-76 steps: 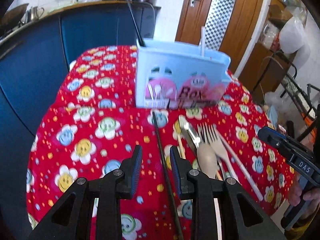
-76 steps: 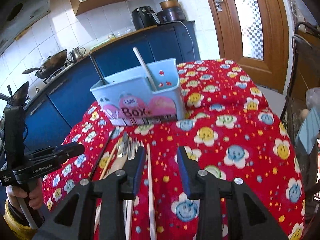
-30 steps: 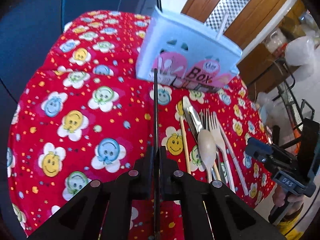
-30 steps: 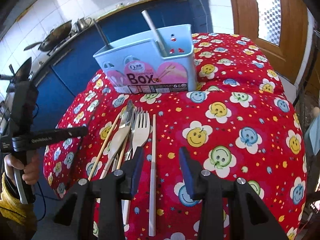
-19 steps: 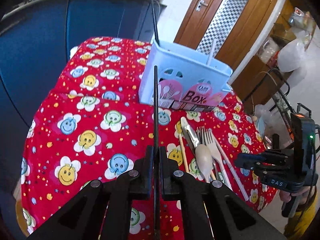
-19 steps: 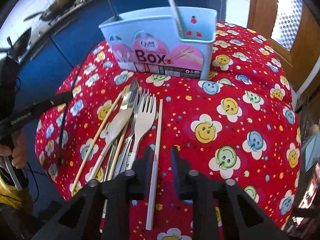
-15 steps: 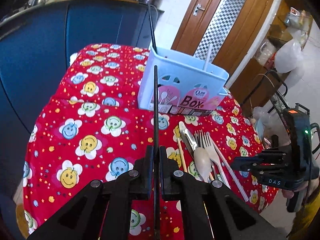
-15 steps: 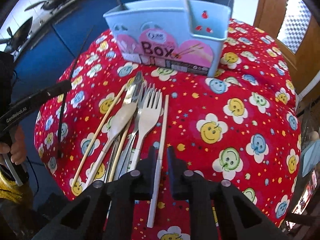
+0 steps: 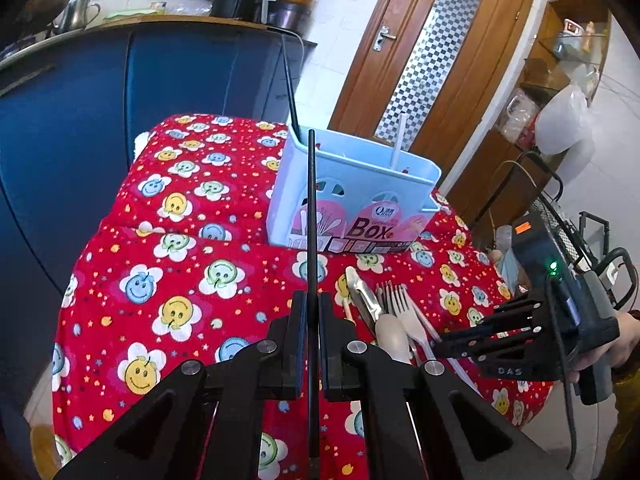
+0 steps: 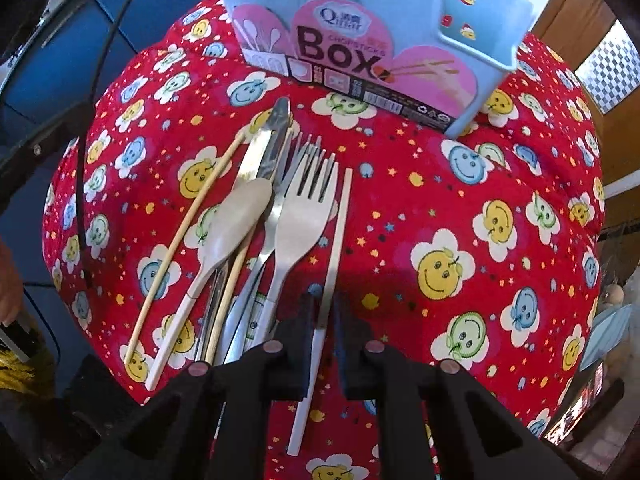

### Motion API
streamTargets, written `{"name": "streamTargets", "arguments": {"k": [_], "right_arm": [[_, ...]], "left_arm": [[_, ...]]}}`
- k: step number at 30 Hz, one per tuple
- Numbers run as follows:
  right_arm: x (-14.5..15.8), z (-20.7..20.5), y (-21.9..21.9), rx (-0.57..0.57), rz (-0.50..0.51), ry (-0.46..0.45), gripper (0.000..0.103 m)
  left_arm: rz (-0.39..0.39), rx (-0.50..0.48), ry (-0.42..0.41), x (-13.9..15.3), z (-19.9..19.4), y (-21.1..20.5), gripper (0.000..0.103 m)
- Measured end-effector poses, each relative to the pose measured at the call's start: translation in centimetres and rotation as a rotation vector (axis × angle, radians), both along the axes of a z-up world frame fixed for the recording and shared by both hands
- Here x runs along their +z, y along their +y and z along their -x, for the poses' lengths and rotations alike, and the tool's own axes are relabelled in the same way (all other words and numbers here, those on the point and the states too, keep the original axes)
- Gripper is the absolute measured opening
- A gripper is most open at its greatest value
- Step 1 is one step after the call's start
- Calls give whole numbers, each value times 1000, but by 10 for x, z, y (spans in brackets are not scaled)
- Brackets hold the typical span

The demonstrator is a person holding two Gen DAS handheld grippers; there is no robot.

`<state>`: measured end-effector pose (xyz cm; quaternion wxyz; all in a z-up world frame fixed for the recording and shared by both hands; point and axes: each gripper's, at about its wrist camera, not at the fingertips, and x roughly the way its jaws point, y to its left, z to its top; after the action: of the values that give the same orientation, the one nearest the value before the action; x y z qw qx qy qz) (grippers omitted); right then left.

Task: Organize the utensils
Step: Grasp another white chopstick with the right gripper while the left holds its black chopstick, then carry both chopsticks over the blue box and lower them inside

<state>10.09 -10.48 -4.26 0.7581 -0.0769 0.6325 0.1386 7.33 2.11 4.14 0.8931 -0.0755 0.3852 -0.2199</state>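
**Red cloth, blue box: both grippers take a chopstick**

Red flowered tablecloth (image 9: 172, 240) covers the table, and ahead of both grippers stands the light blue utensil box (image 9: 352, 200), with one black stick and one white stick already upright inside. Between the box and the right gripper lies the pile of utensils (image 10: 256, 232): forks, a knife, a pale spoon and wooden chopsticks.

The step in hand is the pick-up of chopsticks, I judge. The left gripper (image 9: 313, 340) is fully closed on a black chopstick (image 9: 311, 216), which points forward past its fingers to the box and is lifted off the cloth. The right gripper (image 10: 323, 336) points steeply down at the table; its jaws are closing around a white chopstick (image 10: 335, 240), which lies on the cloth at the right edge of the pile and passes between the pads.

Next, each stick must probably go up and forward, then tip-down into a box compartment. The thin sticks can swing in the grip, so a slow move is wise.
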Motion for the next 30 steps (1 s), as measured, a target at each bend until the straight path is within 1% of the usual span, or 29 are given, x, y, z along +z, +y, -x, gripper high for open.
{"name": "streamTargets", "arguments": {"k": [4, 7, 9, 11, 13, 15, 17, 20, 24, 26, 30], "right_arm": [[1, 2, 1, -26, -21, -33, 8], [4, 8, -12, -77, -78, -73, 7], [10, 15, -23, -115, -114, -156, 7], [18, 26, -34, -165, -184, -248, 7], [23, 34, -41, -201, -247, -313, 7], [29, 42, -45, -228, -289, -387, 7], [32, 48, -51, -262, -340, -446, 7], [39, 52, -58, -290, -407, -500, 7], [50, 53, -55, -294, -431, -589, 7], [60, 54, -57, -292, -444, -643, 7], [73, 52, -63, -293, -457, -721, 7]], "left_arm": [[15, -5, -28, 5, 1, -3, 5], [19, -9, -49, 10, 0, -6, 5], [32, -9, -64, 15, 0, -8, 5], [44, -3, -90, 21, 0, -9, 5], [48, 5, -115, 26, 0, -9, 5], [47, 15, -140, 32, -1, -11, 5], [48, 26, -170, 37, -2, -13, 5], [46, 41, -212, 43, -4, -16, 5], [43, 59, -243, 49, -10, -20, 5], [48, 61, -253, 53, -13, -21, 5], [60, 77, -288, 62, -21, -25, 5]]}}
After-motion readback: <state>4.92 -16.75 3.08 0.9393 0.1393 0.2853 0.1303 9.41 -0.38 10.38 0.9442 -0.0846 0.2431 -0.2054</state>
